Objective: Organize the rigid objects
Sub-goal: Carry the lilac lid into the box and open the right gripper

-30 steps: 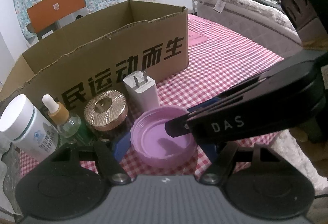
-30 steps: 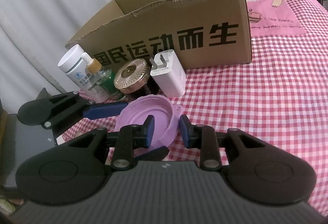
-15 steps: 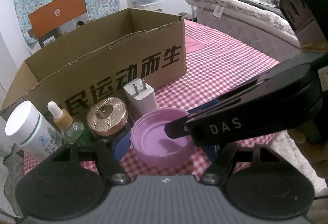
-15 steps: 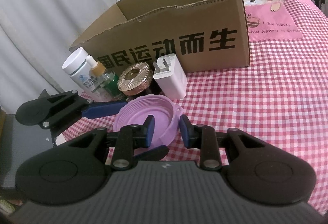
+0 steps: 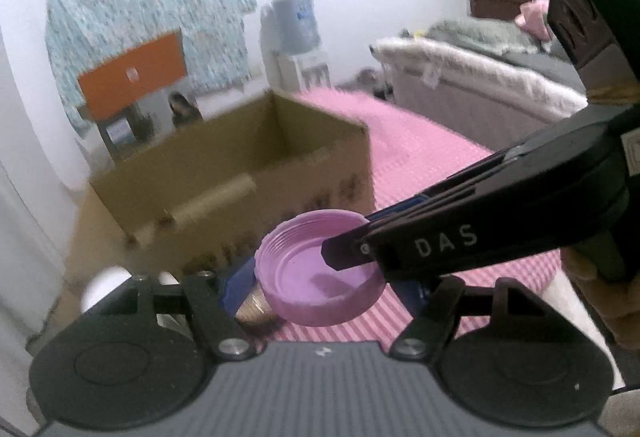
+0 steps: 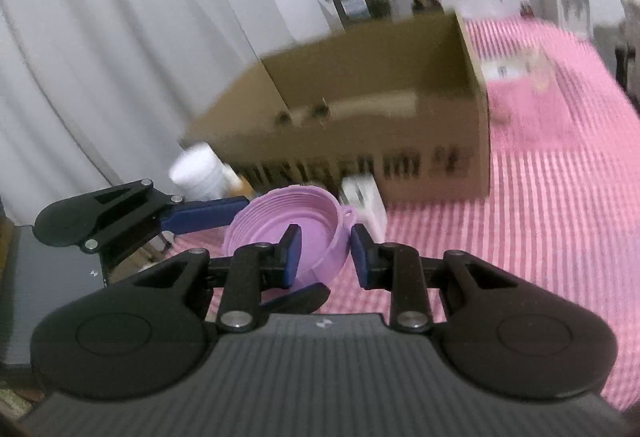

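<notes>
A purple screw lid point(image 5: 316, 277) point(image 6: 276, 225) hangs open side up above the pink checked table, in front of a cardboard box point(image 5: 240, 177) point(image 6: 360, 117). My left gripper point(image 5: 320, 289) is shut across the lid's full width, and one blue finger point(image 6: 204, 213) presses its far side. My right gripper point(image 6: 324, 257) is shut on the lid's near wall, one pad inside and one outside. In the left wrist view its black finger point(image 5: 348, 257) reaches into the lid from the right. The frames are blurred by motion.
A pale tube point(image 5: 216, 201) point(image 6: 372, 105) lies inside the box. Below the lid stand a white bottle point(image 6: 196, 173), a white charger point(image 6: 364, 201) and a gold-lidded jar point(image 5: 252, 309). The checked cloth point(image 6: 560, 197) spreads right. A bed point(image 5: 480, 85) lies beyond; a curtain point(image 6: 120, 37) hangs left.
Both grippers have risen together with the purple lid held between them. The box's inside has come into view, and the bottles, jar and charger have dropped low in the frames.
</notes>
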{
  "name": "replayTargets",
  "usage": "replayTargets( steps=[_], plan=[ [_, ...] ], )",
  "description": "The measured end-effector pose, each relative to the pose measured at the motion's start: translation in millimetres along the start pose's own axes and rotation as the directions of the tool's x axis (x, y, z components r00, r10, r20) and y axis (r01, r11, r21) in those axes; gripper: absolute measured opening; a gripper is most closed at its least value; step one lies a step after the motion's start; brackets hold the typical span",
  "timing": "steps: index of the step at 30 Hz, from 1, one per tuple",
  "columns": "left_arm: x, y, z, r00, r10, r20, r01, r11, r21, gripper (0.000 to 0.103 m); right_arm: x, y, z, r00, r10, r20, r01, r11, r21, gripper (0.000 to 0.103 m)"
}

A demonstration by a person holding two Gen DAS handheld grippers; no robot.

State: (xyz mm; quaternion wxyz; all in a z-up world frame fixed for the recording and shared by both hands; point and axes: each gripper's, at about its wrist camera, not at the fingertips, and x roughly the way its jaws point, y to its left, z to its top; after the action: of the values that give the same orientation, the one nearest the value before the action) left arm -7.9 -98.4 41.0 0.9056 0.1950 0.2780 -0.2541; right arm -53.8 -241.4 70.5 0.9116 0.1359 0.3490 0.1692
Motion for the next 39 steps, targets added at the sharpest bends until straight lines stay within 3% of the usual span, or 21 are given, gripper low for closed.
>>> replayTargets(
  steps=[5, 9, 12, 16, 20, 27, 35, 39],
  plan=[
    [-12, 26, 35, 0.998, 0.046, 0.048, -0.045, 0.999, -0.011, 0.074, -10, 18, 43, 0.998, 0.034, 0.06, -0.03, 0.997, -0.074, 0.026],
    [-3, 54, 61, 0.997, 0.065, 0.038, -0.064, 0.998, -0.025, 0.074, 2, 26, 85, 0.997, 0.062, 0.051, -0.055, 0.991, -0.124, 0.026],
    [15, 80, 77, 0.999, 0.053, -0.005, -0.053, 0.997, -0.048, 0.074, 24, 24, 116, 0.996, 0.085, 0.004, -0.084, 0.989, -0.124, 0.026],
    [56, 121, 91, 0.992, 0.003, -0.123, -0.016, 0.994, -0.104, 0.074, 71, 17, 152, 0.99, 0.102, -0.097, -0.111, 0.989, -0.094, 0.026],
    [109, 157, 92, 0.965, -0.058, -0.256, 0.018, 0.987, -0.158, 0.074, 134, 3, 176, 0.967, 0.115, -0.227, -0.123, 0.992, -0.023, 0.026],
    [180, 193, 84, 0.905, -0.12, -0.408, 0.032, 0.976, -0.216, 0.074, 220, -15, 192, 0.918, 0.1, -0.383, -0.091, 0.995, 0.04, 0.025],
    [231, 198, 71, 0.835, -0.139, -0.532, 0.023, 0.976, -0.218, 0.074, 265, -28, 185, 0.881, 0.073, -0.468, -0.057, 0.997, 0.047, 0.025],
    [242, 199, 69, 0.822, -0.141, -0.552, 0.02, 0.975, -0.22, 0.074, 272, -32, 183, 0.874, 0.063, -0.482, -0.053, 0.998, 0.036, 0.025]
  ],
)
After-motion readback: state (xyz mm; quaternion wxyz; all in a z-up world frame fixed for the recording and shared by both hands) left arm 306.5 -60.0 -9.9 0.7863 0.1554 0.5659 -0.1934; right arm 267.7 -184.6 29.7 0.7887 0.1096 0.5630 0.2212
